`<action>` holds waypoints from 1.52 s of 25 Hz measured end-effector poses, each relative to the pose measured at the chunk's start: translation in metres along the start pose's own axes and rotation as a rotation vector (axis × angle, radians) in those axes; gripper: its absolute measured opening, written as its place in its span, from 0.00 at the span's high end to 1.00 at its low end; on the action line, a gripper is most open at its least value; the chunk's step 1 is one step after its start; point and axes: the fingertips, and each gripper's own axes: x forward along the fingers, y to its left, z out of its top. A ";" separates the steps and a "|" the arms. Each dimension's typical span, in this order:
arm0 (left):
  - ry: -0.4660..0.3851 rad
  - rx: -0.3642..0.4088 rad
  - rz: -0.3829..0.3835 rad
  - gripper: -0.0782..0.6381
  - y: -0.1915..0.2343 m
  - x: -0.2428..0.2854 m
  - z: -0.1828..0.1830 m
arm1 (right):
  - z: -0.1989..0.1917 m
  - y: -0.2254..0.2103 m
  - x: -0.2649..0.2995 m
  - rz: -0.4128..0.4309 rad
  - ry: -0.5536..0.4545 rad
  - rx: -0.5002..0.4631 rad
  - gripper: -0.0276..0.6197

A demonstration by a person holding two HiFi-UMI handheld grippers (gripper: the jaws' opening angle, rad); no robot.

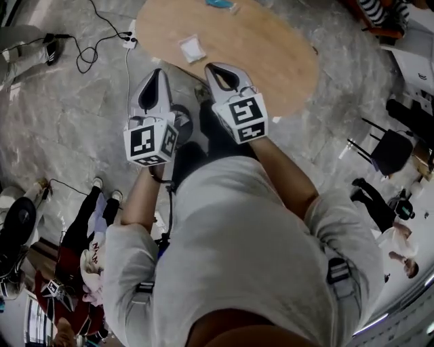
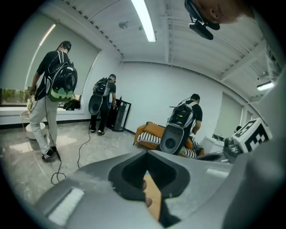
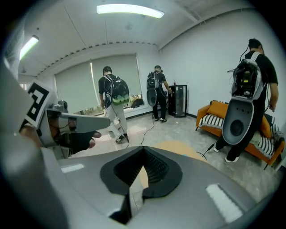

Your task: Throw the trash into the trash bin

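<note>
Grey-shirted torso (image 1: 244,251) of the person fills the bottom of the head view, well short of the round wooden surface (image 1: 271,61). Another person (image 1: 85,251) stands on the grey marble floor (image 1: 68,122) at the wearer's left, also well back from the surface. Both forearms reach toward the surface.

Left claw (image 1: 157,70) has its tips at the surface's near left edge and its marker cube (image 1: 150,144) at the back. Its jaws are pinched together with the tips meeting and nothing gripped. The left gripper view shows only a slice of the surface's wood through the gap behind the tips.

Right claw (image 1: 209,66) is just beside it, tips over the surface's near edge. Its jaws are fully closed and empty, and the right gripper view shows the tips touching. The two claws sit side by side, apart.

Trash: a small clear plastic bag (image 1: 191,49) lies flat on the surface, in its left half, just beyond both claw tips, and it lies free. A bluish wrapper (image 1: 220,3) lies at the surface's far edge, partly cut off by the frame, also free.

White power strip (image 1: 129,39) with a black cable (image 1: 88,54) lies on the floor just left of the surface. Black chair (image 1: 390,149) stands right of the surface, well apart.

Farther out in the gripper views, an orange sofa (image 2: 142,132) stands beyond the surface by the white wall. People with backpacks (image 3: 114,96) stand past the surface near the window. Trash bin: cannot tell which thing it is in any view.
</note>
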 end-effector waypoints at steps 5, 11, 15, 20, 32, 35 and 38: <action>0.109 -0.065 0.052 0.87 0.022 0.052 -0.056 | -0.047 -0.041 0.064 0.050 0.127 0.019 0.95; 0.209 -0.098 0.072 0.87 0.055 0.086 -0.120 | -0.103 -0.061 0.131 0.072 0.227 0.039 0.95; 0.265 -0.122 0.087 0.87 0.072 0.099 -0.165 | -0.144 -0.066 0.159 0.072 0.289 0.047 0.95; 0.304 -0.156 0.119 0.87 0.077 0.107 -0.200 | -0.190 -0.081 0.183 0.080 0.379 0.062 0.95; 0.377 -0.241 0.170 0.87 0.096 0.100 -0.261 | -0.277 -0.106 0.237 0.043 0.569 0.032 0.82; 0.388 -0.254 0.163 0.87 0.090 0.102 -0.271 | -0.290 -0.111 0.244 0.043 0.608 0.017 0.83; 0.393 -0.267 0.159 0.87 0.085 0.105 -0.277 | -0.300 -0.113 0.250 0.052 0.637 0.005 0.84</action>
